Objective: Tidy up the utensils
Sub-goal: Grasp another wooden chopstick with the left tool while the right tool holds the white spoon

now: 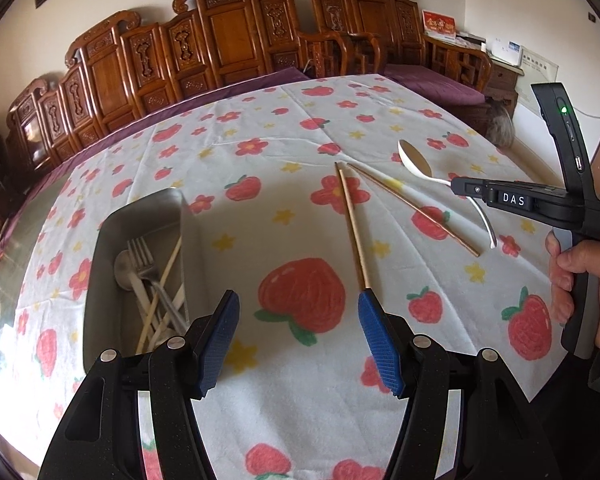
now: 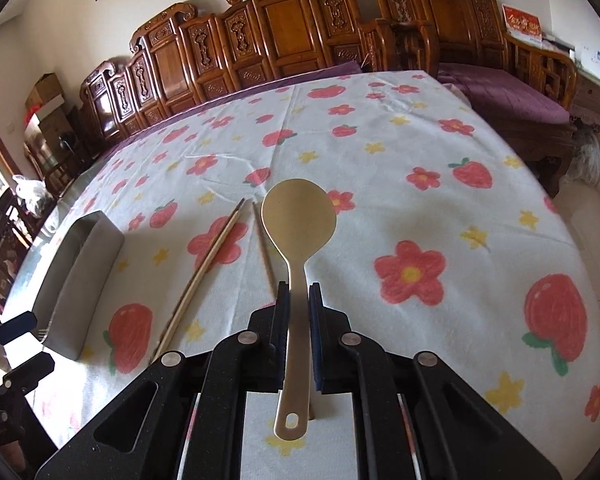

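Observation:
In the right wrist view, my right gripper (image 2: 299,293) is shut on the handle of a pale spoon (image 2: 299,216). Its bowl points away from me, a little above the cloth. In the left wrist view that spoon (image 1: 414,159) sticks out of the right gripper (image 1: 460,188) at the right. Two chopsticks (image 1: 352,228) (image 1: 416,210) lie on the strawberry tablecloth. The near end of one sits at the tip of my left gripper's right pad. The left gripper (image 1: 298,320) is open and holds nothing. A metal tray (image 1: 140,204) to its left holds a fork (image 1: 142,256), a spoon and several chopsticks.
A person's hand (image 1: 580,264) holds the right gripper's handle. The tray (image 2: 80,276) stands left of the chopsticks (image 2: 204,272). A carved wooden bench (image 1: 228,40) with purple cushions runs behind the table. The table edge curves away at the right (image 2: 560,208).

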`<state>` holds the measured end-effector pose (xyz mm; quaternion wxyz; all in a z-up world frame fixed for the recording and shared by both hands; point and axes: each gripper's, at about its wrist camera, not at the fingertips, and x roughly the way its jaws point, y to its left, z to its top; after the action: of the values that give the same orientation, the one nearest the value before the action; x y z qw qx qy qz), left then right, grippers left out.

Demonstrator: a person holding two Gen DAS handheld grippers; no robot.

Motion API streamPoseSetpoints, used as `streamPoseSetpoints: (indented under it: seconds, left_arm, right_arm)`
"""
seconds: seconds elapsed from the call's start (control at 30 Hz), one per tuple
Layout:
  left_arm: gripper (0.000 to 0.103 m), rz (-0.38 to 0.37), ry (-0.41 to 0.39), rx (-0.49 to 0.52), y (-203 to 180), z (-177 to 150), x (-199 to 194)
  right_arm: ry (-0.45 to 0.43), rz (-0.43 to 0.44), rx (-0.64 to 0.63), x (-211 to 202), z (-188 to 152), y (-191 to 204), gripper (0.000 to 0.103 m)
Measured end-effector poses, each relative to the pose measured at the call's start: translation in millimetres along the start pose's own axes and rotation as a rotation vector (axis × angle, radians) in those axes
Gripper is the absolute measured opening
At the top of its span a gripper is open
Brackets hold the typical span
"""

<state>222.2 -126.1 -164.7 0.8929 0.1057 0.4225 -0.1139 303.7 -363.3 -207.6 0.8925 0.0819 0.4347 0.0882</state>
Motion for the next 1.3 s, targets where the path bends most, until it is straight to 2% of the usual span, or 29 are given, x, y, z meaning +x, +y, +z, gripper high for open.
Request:
streamPoseSetpoints:
  seconds: [0.1, 0.27, 0.53, 0.7, 0.87, 1.03, 1.3]
  left_arm:
    - [0.059, -0.003, 0.008, 0.015, -7, 6, 9]
    - [0.059, -0.011, 0.035, 0.039, -18, 16, 33]
    - [0.049, -0.019, 0.099, 0.071, -30, 23, 74]
    - [0.048, -0.043, 0.112, 0.041, -27, 31, 88]
    - [0.04, -0.036, 0.141, 0.032, -25, 34, 105]
    - [0.039, -0.064, 0.153, 0.005, -20, 36, 112]
    - [0.039, -0.062, 0.153, 0.038, -27, 40, 114]
  right_arm:
    - [-0.007, -0.048, -0.033, 0, 1, -2, 0.011]
    - [-0.003, -0.057, -0.033, 2, 1, -6, 0.011]
    - [-0.005, -0.044, -0.028, 3, 1, -5, 0.011]
    - [-0.008, -0.039, -0.032, 3, 1, -2, 0.011]
    - [-0.011, -0.035, -0.03, 3, 2, -1, 0.011]
    - [-0.012, -0.034, -0.034, 3, 3, 1, 0.011]
    - [-0.014, -0.032, -0.032, 3, 4, 3, 0.011]
